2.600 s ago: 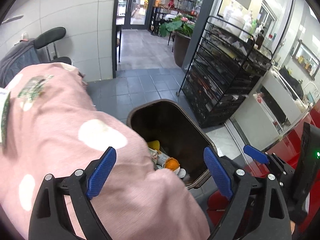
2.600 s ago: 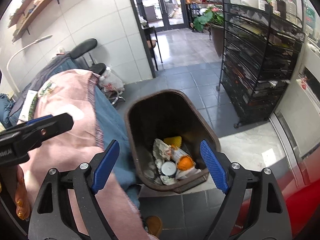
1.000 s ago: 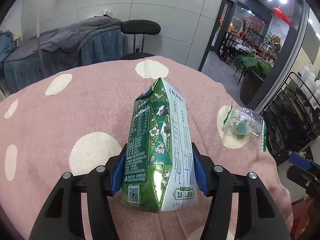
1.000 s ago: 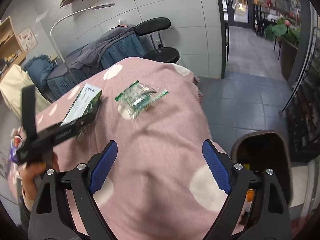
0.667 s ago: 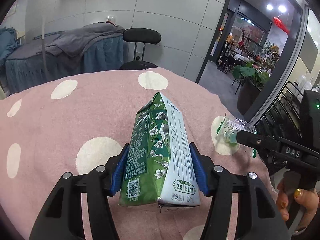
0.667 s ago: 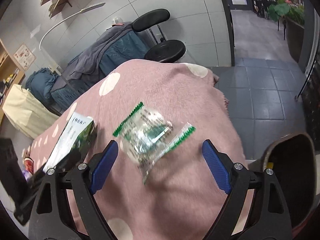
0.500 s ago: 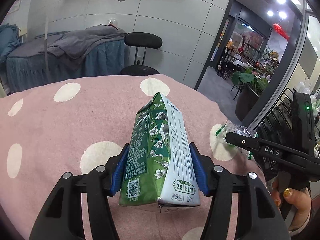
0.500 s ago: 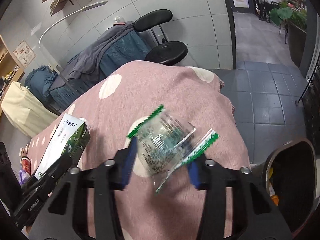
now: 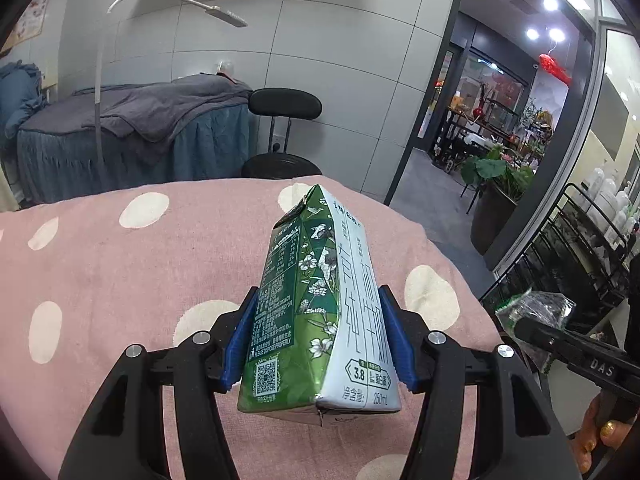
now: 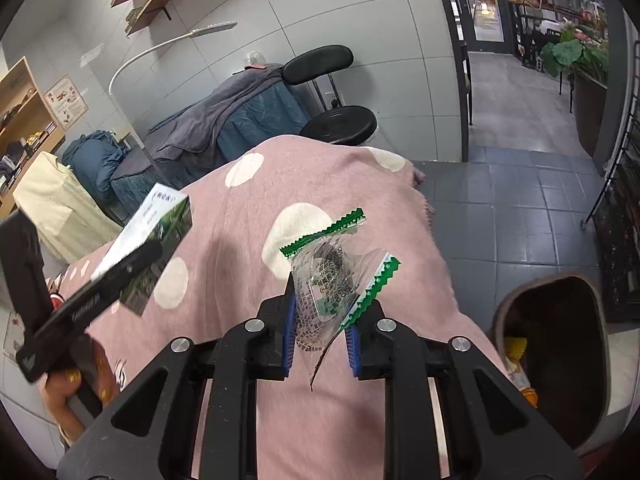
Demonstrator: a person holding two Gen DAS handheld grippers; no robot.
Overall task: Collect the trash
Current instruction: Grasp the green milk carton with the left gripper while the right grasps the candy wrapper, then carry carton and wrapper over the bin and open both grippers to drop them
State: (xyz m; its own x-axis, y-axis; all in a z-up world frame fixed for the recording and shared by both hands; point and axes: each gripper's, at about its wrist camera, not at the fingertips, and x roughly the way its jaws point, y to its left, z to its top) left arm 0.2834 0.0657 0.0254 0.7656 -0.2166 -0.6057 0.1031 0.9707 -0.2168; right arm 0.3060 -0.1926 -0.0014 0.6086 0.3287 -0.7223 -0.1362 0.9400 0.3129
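Observation:
My left gripper (image 9: 316, 340) is shut on a green and white milk carton (image 9: 320, 300) and holds it above the pink dotted blanket (image 9: 120, 280). The carton also shows in the right wrist view (image 10: 156, 232). My right gripper (image 10: 322, 332) is shut on a clear plastic wrapper with green edges (image 10: 332, 276), lifted off the blanket (image 10: 248, 240). The wrapper also shows at the right of the left wrist view (image 9: 536, 312). A brown trash bin (image 10: 560, 344) with trash inside stands on the floor at the lower right.
A black stool (image 10: 340, 120) and a bed with a grey cover (image 10: 240, 108) stand behind the blanket. A black wire rack (image 10: 624, 216) stands on the tiled floor at the right. A potted plant (image 9: 496, 188) stands near the doorway.
My right gripper closed on the wrapper and lifted it off the blanket. My left gripper kept its hold on the carton and raised it a little.

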